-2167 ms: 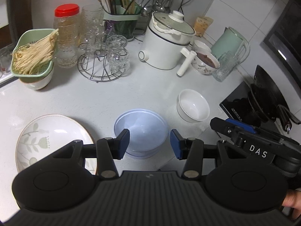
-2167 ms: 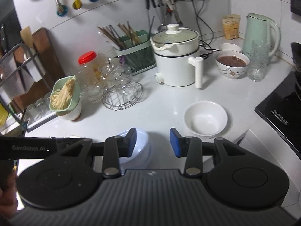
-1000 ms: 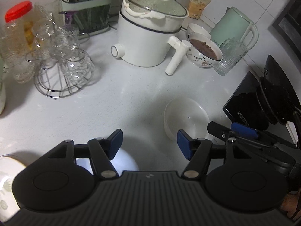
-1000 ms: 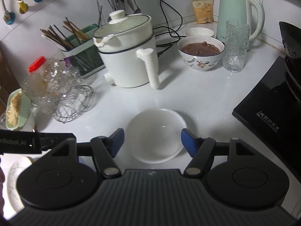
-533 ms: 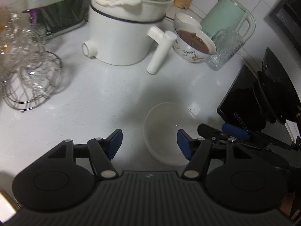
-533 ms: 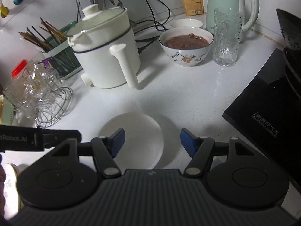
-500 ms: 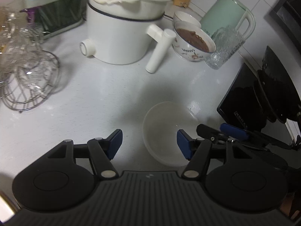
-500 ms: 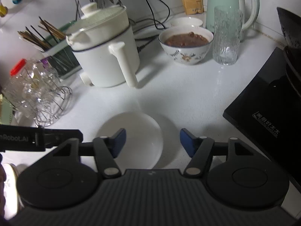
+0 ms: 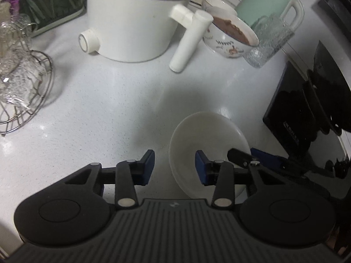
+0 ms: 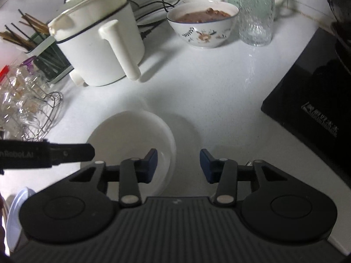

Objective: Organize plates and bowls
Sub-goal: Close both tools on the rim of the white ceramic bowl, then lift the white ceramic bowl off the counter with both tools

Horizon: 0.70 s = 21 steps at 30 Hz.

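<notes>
On the white counter (image 9: 114,100), seen from the left wrist, we found the white bowl (image 9: 208,131) just in front of the black cooktop (image 9: 289,118). Our left gripper (image 9: 174,166) straddled the bowl's left rim: one pad sat inside the bowl, the other outside over bare counter. Its jaws were closing, with the rim between them but the pads not yet pressing on it. Beyond the bowl stood the white pot (image 9: 136,19) with its handle, a patterned bowl (image 9: 230,37) of brown food, a glass (image 9: 269,39) and a green kettle (image 9: 269,2). A wire rack (image 9: 24,89) of glasses sat at the left.

From the right wrist, we saw our right gripper (image 10: 178,165) straddling the opposite rim of the same bowl (image 10: 129,129). One pad was inside, the other outside. Those jaws were closing too, the rim between them, neither pad clearly touching it. A blue bowl (image 10: 15,214) showed at the lower left edge.
</notes>
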Each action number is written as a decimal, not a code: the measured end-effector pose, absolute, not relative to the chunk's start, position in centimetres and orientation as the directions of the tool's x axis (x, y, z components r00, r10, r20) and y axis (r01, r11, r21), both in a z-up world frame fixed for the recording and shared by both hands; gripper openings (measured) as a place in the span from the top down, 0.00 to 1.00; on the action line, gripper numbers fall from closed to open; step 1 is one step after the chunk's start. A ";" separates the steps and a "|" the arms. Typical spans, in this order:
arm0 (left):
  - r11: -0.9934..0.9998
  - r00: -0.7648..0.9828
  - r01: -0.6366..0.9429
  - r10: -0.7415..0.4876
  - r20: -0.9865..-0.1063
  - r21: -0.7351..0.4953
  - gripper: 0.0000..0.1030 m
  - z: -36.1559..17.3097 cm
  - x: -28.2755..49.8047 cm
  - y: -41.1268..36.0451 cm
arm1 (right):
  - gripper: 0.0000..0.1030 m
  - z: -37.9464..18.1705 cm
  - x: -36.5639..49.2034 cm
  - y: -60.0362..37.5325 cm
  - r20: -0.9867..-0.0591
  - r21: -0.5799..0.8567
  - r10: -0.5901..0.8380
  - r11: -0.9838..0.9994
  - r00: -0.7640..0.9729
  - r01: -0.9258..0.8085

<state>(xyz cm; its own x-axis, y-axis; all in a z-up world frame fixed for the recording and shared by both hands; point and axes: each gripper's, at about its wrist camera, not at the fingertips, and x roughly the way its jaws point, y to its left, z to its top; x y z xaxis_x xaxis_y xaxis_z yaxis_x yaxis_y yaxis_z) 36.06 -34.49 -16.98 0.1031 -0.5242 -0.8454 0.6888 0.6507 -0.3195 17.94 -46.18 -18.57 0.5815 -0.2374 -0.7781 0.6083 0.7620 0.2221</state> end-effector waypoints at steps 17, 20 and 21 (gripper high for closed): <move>0.609 0.047 0.715 -0.533 -0.845 -0.344 0.63 -18.9 36.1 -35.9 | 0.85 -19.5 18.2 -45.4 -0.755 0.269 -0.230 0.746 0.615 0.609; 0.620 0.046 0.701 -0.532 -0.846 -0.352 0.63 -18.5 36.2 -35.7 | 0.85 -19.2 18.0 -45.4 -0.752 0.283 -0.215 0.748 0.623 0.600; 0.624 0.047 0.697 -0.531 -0.846 -0.353 0.63 -18.3 36.2 -35.6 | 0.85 -19.0 18.0 -45.5 -0.750 0.292 -0.209 0.746 0.627 0.598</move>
